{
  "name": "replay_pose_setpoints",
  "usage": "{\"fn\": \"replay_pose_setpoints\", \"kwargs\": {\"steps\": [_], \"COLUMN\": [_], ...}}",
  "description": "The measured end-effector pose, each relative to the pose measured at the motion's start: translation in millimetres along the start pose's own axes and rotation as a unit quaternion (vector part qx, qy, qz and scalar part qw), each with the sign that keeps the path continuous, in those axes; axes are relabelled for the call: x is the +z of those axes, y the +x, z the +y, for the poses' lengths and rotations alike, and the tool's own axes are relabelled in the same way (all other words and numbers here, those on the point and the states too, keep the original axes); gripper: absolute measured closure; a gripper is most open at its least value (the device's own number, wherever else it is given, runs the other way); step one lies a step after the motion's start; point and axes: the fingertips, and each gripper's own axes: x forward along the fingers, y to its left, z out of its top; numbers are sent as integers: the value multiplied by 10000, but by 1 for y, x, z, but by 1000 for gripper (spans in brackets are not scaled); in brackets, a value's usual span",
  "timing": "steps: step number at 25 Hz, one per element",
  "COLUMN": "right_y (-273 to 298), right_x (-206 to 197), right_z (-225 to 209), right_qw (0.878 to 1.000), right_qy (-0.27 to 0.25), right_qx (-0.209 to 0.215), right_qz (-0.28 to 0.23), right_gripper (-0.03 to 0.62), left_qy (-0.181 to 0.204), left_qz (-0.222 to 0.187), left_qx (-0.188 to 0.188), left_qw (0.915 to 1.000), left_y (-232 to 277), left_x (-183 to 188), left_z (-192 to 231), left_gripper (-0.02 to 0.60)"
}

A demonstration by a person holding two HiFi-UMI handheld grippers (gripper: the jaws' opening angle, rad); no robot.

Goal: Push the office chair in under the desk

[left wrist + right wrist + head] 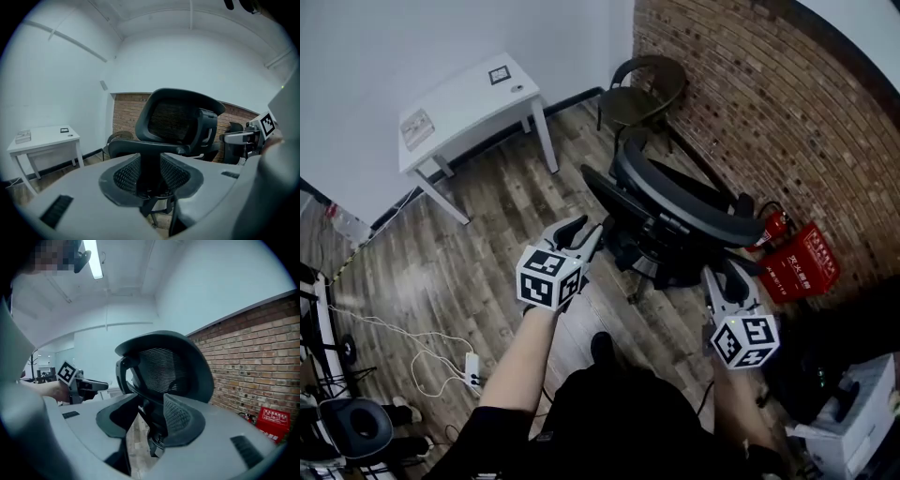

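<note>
Office chair stands on the plank floor just right of centre in the head view, with its black mesh back turned towards us and the brick wall close on its 3 o'clock side. The white bench sits well apart from it, at about 10 o'clock from the chair, against the pale wall; a small dark-framed square and a flat paper lie on its top. A second dark chair stands at 12 o'clock from the office chair, near the corner. A red box leans at the foot of the bricks at 4 o'clock.

We hold the left gripper at the chair's 9 o'clock edge, just beside the backrest. In the left gripper view its fingers stand apart with nothing clamped, and the chair's back post shows in the gap beyond them. The bench appears there at 9 o'clock.

We hold the right gripper at the chair's 5 o'clock side, near the rim of the backrest. Its fingers are likewise apart and grip nothing in the right gripper view; the mesh back fills the space ahead of them.

A power strip with a white cable lies on the floor at 8 o'clock.
</note>
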Motion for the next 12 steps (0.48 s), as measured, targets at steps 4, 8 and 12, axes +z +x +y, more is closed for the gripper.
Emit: {"fn": "replay_pose_setpoints", "kwargs": {"steps": [4, 8, 12], "right_y": [22, 20, 0], "right_x": [0, -9, -23], "right_z": [15, -12, -52], "right_qw": [10000, 9966, 9859], "right_qy": [15, 155, 471], "right_qx": [-62, -792, -1552], "right_qz": [4, 188, 410], "right_gripper": [428, 422, 399], "left_qy": [143, 314, 372], "left_qz": [30, 58, 96], "left_qx": [-224, -416, -343], "left_qw": [9996, 9986, 9987], "left_y": [21, 38, 57], "left_x": [7, 11, 18], "left_z": [13, 20, 38], "left_gripper": [457, 426, 382]}}
